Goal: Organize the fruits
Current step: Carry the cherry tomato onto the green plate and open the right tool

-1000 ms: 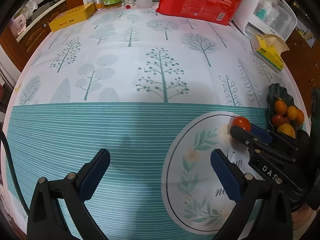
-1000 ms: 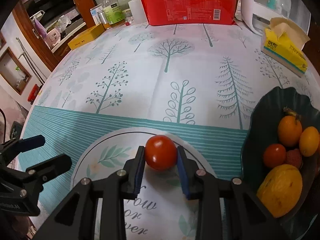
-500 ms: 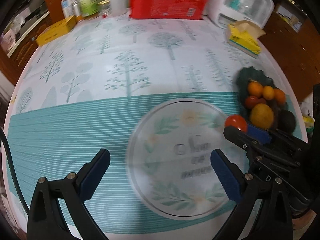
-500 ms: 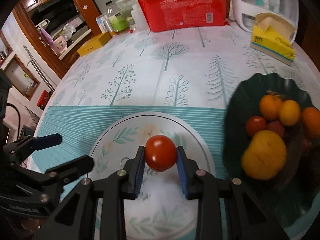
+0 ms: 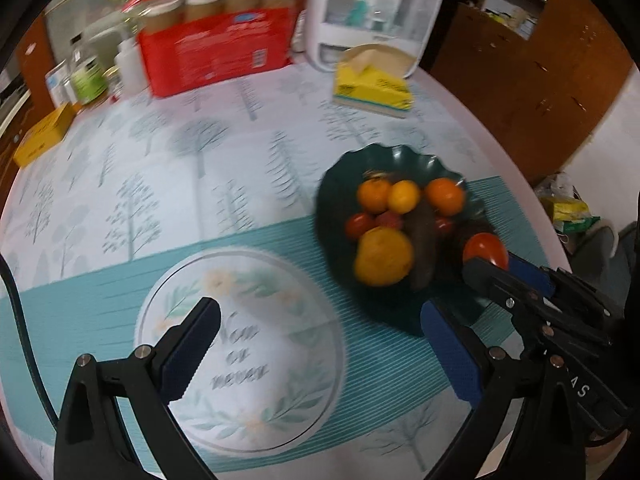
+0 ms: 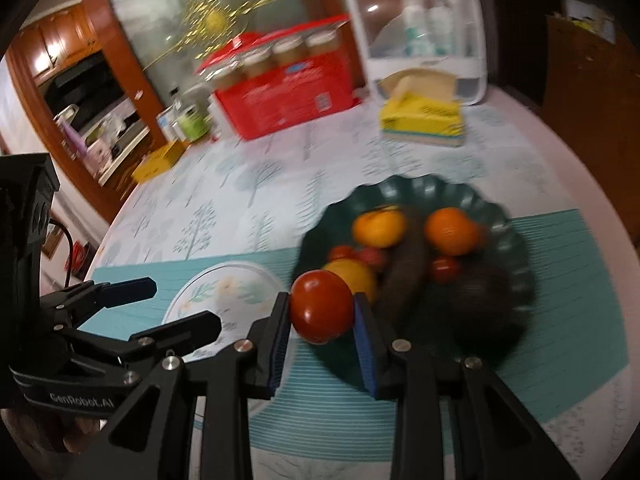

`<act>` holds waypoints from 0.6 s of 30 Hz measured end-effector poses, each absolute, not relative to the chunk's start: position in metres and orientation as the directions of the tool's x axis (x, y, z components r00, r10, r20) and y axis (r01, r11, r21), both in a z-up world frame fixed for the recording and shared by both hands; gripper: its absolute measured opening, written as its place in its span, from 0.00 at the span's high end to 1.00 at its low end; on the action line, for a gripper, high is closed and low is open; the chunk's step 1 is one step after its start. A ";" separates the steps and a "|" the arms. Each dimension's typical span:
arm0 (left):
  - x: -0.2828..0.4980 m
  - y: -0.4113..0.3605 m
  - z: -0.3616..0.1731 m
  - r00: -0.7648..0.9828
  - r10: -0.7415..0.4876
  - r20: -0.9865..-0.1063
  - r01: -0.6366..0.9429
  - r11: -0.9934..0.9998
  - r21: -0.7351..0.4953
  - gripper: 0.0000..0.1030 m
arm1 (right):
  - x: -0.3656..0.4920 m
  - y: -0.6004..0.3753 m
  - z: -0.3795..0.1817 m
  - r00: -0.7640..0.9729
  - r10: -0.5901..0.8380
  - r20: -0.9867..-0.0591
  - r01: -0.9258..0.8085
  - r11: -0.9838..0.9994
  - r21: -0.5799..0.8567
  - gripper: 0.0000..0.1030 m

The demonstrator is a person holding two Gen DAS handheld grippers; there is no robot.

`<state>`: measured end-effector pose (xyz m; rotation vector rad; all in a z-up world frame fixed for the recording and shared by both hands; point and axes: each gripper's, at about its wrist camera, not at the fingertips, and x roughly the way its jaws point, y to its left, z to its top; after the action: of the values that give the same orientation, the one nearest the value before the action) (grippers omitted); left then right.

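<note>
Right wrist: tomato [image 6: 322, 306] now above plate [image 6: 516, 240].

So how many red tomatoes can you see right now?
3, possibly more hidden. One tomato is held in the right gripper above the green plate's near edge. Two small ones lie on the plate, left and right of the dark fruit.

Wooden cabinets [image 6: 60, 52] line the left wall; a glass panel [image 6: 224, 12] stands behind the table [image 5: 240, 128].
</note>
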<state>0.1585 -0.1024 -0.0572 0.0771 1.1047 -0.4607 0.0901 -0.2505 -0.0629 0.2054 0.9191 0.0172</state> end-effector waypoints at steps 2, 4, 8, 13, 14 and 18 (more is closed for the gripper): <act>0.163 -0.116 -0.054 0.367 -0.333 -0.869 0.409 0.896 -0.171 0.04 | 0.086 -0.262 -0.061 0.618 0.081 -0.782 0.096 0.979 0.177 0.70; 0.169 -0.128 -0.053 0.362 -0.346 -0.865 0.417 0.890 -0.182 0.04 | 0.084 -0.272 -0.065 0.616 0.051 -0.786 0.119 0.980 0.157 0.70; 0.181 -0.147 -0.056 0.356 -0.363 -0.861 0.445 0.876 -0.185 0.03 | 0.083 -0.285 -0.080 0.590 0.045 -0.806 0.143 0.977 0.159 0.70; 0.192 -0.165 -0.078 0.308 -0.343 -0.887 0.472 0.865 -0.170 0.03 | 0.088 -0.291 -0.101 0.552 0.040 -0.833 0.166 0.974 0.157 0.70; 0.193 -0.167 -0.082 0.302 -0.336 -0.892 0.473 0.865 -0.166 0.03 | 0.089 -0.292 -0.106 0.544 0.037 -0.838 0.169 0.974 0.153 0.70; 0.196 -0.171 -0.095 0.269 -0.327 -0.906 0.475 0.863 -0.170 0.03 | 0.092 -0.290 -0.123 0.510 0.040 -0.859 0.172 0.974 0.147 0.70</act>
<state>0.1962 -0.1706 -0.0949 0.1450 1.1806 -0.5433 0.0916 -0.2903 -0.1234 0.2249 1.0345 -0.0799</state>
